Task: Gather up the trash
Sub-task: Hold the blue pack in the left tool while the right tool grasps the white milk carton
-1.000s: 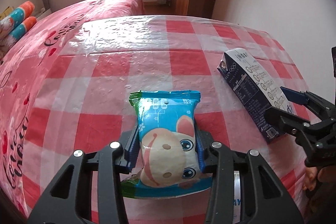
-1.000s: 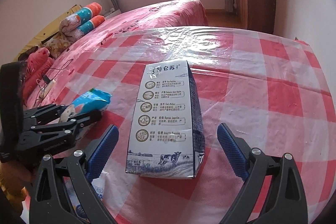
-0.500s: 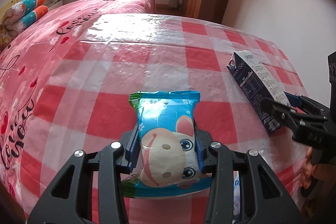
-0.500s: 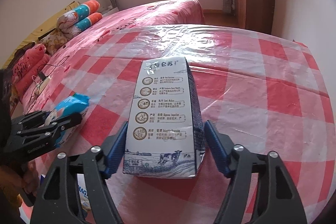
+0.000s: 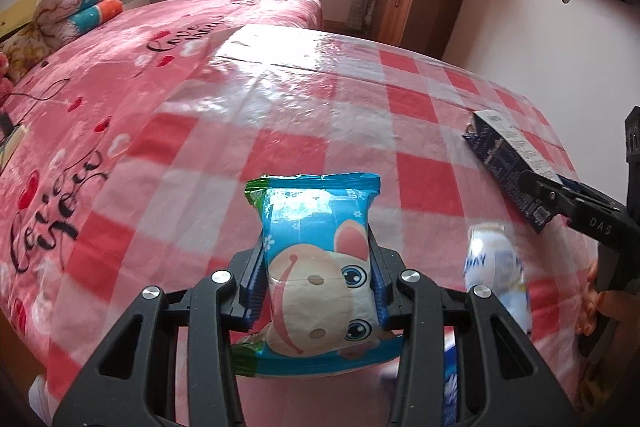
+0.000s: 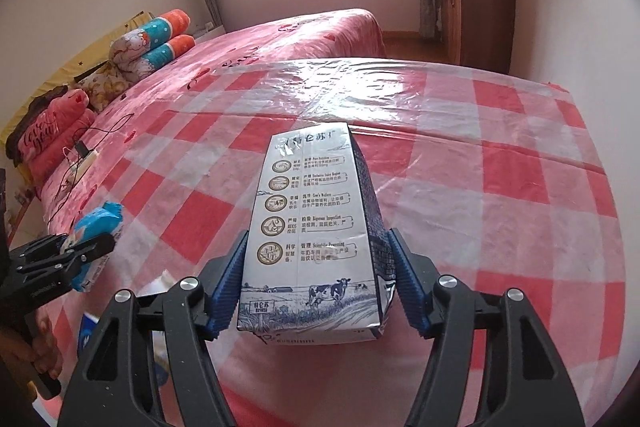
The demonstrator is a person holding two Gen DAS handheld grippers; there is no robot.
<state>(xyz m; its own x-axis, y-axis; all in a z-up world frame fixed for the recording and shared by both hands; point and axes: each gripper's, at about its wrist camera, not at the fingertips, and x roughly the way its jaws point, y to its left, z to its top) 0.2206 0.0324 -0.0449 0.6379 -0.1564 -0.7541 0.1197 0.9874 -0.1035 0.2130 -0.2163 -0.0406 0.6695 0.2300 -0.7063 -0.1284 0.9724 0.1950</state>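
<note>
Clamping a crinkly blue snack bag in the left gripper and a stiff boxy milk carton in the right gripper, whose jaws have just closed on it above the glossy checked tablecloth, the person seems mid-collection, with no bin in view.

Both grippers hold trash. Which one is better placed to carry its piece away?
Left, probably: the left gripper clamps the snack packet, apparently clear of the tablecloth. The right gripper has just closed its jaws on the milk carton, which seems to rest on the tablecloth.
</note>
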